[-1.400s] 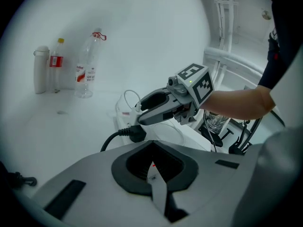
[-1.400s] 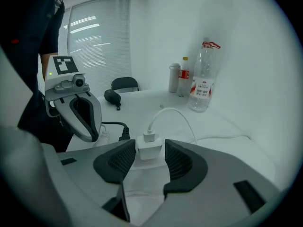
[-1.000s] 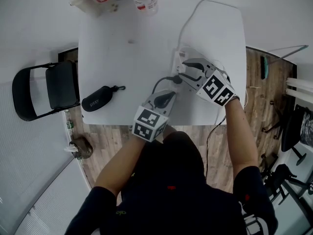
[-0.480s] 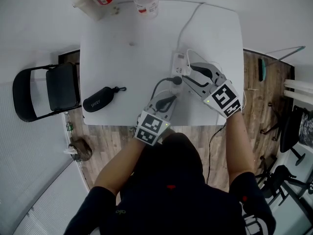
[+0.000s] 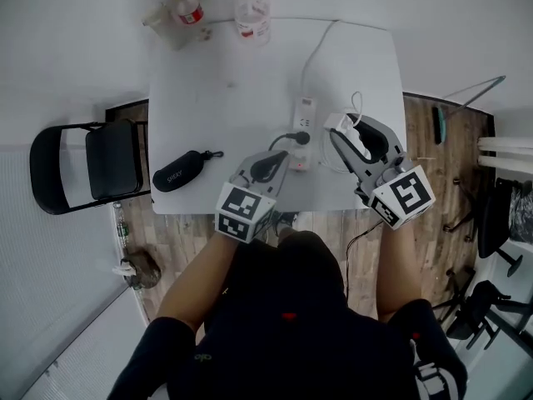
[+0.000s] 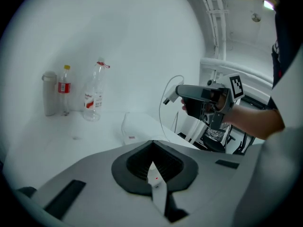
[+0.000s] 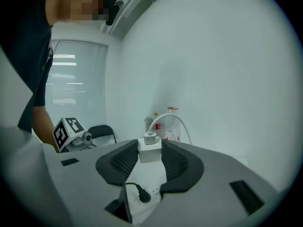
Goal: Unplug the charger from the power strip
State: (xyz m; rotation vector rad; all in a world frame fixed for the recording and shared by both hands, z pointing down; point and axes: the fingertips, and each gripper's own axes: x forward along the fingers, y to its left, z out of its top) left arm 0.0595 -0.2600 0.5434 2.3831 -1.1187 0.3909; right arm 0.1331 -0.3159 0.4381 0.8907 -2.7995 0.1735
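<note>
Held just right of the power strip (image 5: 304, 132), the white charger (image 7: 149, 150), likely light, rigid and slick, sits pinched by its flat sides in the right gripper (image 7: 150, 157), a surer hold than its cable (image 7: 173, 119).

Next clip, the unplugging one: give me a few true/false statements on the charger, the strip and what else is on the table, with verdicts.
1. The right gripper is closed on the white charger. True.
2. The charger is plugged into the strip. False: it is held up clear of the strip, with its white cable looping off it.
3. A black plug sits in the strip. True.
4. In the head view, the black case lies right of the strip. False: it lies left of it, near the table's left edge.
5. The bottles stand at the table's near edge. False: they stand at the far edge.
</note>
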